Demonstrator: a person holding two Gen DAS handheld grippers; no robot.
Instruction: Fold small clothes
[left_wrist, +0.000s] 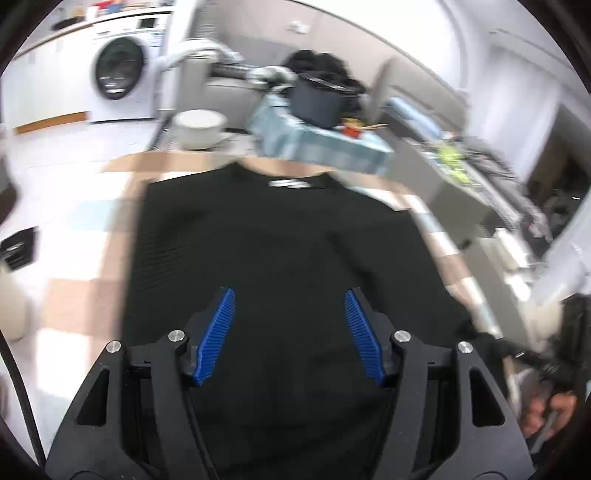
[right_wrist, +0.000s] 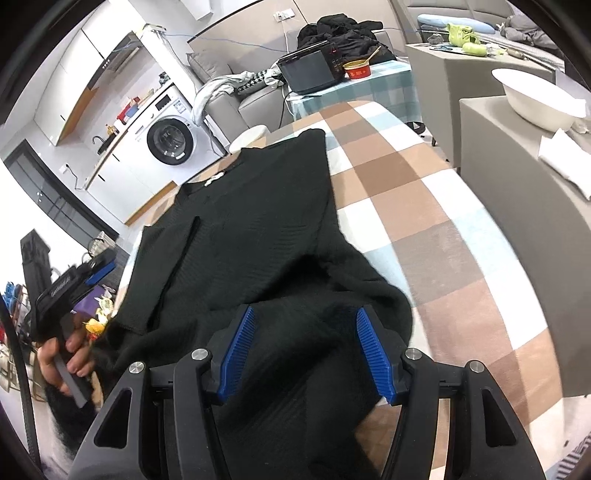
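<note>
Left wrist view: the left tool (left_wrist: 290, 332) hangs released over the black sweater (left_wrist: 273, 240), which lies flat on the checked surface (left_wrist: 74, 295).

Right wrist view: the right tool (right_wrist: 304, 349) is spread above the sweater's bunched hem, gripping nothing. Folding looks under way; next, pinch that hem.

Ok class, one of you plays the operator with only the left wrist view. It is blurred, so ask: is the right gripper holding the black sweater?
Observer: No. The right gripper is open over the black sweater, with nothing pinched.
Operator: Is the cloth flat there?
Observer: No, its lower part is bunched up on the checked blanket.
Operator: Any sleeve folded in?
Observer: Yes, one sleeve lies folded over the front.
</note>
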